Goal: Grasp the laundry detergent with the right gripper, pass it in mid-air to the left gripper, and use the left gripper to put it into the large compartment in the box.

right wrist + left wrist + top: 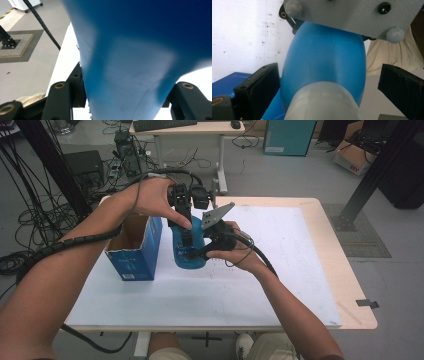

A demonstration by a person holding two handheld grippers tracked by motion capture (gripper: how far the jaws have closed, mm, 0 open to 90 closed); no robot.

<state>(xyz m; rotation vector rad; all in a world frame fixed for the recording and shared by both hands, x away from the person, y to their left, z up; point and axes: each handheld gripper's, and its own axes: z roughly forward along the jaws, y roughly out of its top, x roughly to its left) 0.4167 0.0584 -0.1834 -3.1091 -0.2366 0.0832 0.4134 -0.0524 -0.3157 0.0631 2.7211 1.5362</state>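
The blue bottle (191, 251) stands upright near the worktop (280, 285) centre, just right of the open blue carton (134, 251), which sits at about 9 o'clock from it.

Right claw (199, 254) comes in from 3 o'clock and pinches the bottle's body. In the right gripper view the blue wall (130, 75) sits tight between both jaws, no gap either side.

Left claw (186, 236) comes down from 12 o'clock over the top. In the left gripper view its jaws are spread wide, w/ daylight between each jaw and the bottle (324, 67). The pale whitish neck or cap end (322, 102) lies closest to the camera, between the jaws. The grey plate (352, 15) of the right gripper hangs across the top of that view.

Judgement: step in hand looks like a two-claw job, right steadies, left takes the top (cap work or a handover, can't tell which).

To do it well:
- Keep the right pinch firm but low on the body. The plastic looks smooth and rounded, so it may slip or twist if squeezed on the curve.
- Centre the left jaws on the pale top before closing. They're off-centre now, w/ the left jaw nearer than the right.
- Close square-on, not at a tilt, else the bottle tips toward the carton.
- Watch the cables (257, 252) and the grey plate (219, 213), since the grippers are crowding each other.
- Don't lift until the left grip is set.
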